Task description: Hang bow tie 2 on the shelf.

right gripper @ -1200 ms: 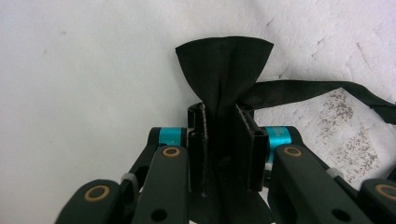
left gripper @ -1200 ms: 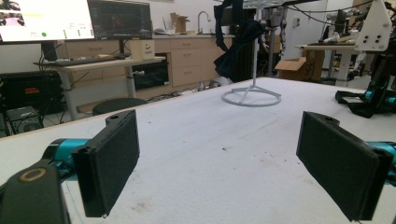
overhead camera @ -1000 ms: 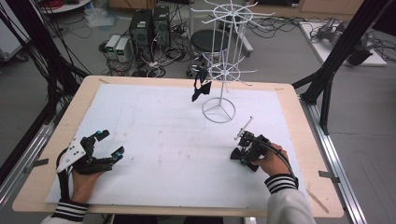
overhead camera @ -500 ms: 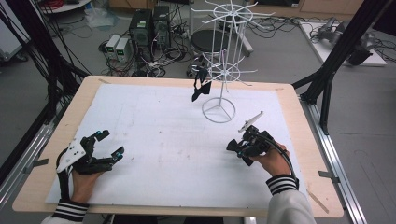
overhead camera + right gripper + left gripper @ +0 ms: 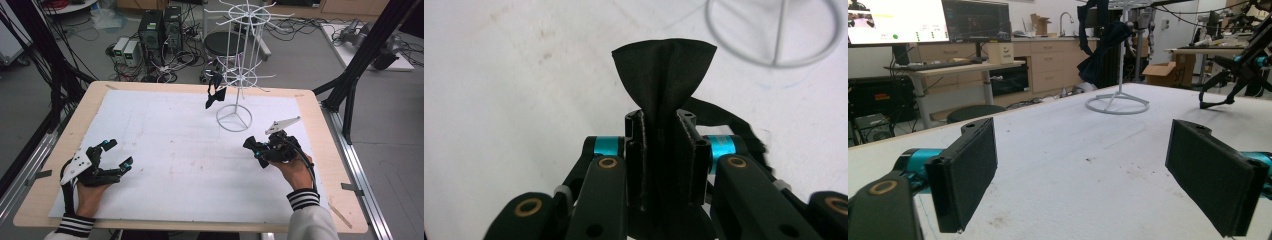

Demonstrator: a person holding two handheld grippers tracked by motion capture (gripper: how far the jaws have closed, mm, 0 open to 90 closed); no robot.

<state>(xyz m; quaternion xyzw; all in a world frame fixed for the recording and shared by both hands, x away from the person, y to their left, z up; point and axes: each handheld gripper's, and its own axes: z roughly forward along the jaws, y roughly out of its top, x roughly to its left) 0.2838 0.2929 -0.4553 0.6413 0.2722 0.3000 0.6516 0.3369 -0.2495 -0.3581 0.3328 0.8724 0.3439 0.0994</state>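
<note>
Now: right gripper [image 5: 659, 145] low in the frame, clamped tight on a small black cloth [image 5: 664, 75] that fans out above the jaws. Left gripper [image 5: 107, 160] at lower left of the high view, wide apart, holding nothing, resting low over the white surface [image 5: 165, 150]. White wire rack [image 5: 235, 75] at upper middle, another black cloth [image 5: 214, 95] hanging there. Could slip out if pinched too near the edge. Could bump the thin rack and tip it.

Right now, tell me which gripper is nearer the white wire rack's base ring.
Right. The right gripper, shut on black cloth, sits just in front of the base ring; the left gripper lies open far across the table.
</note>
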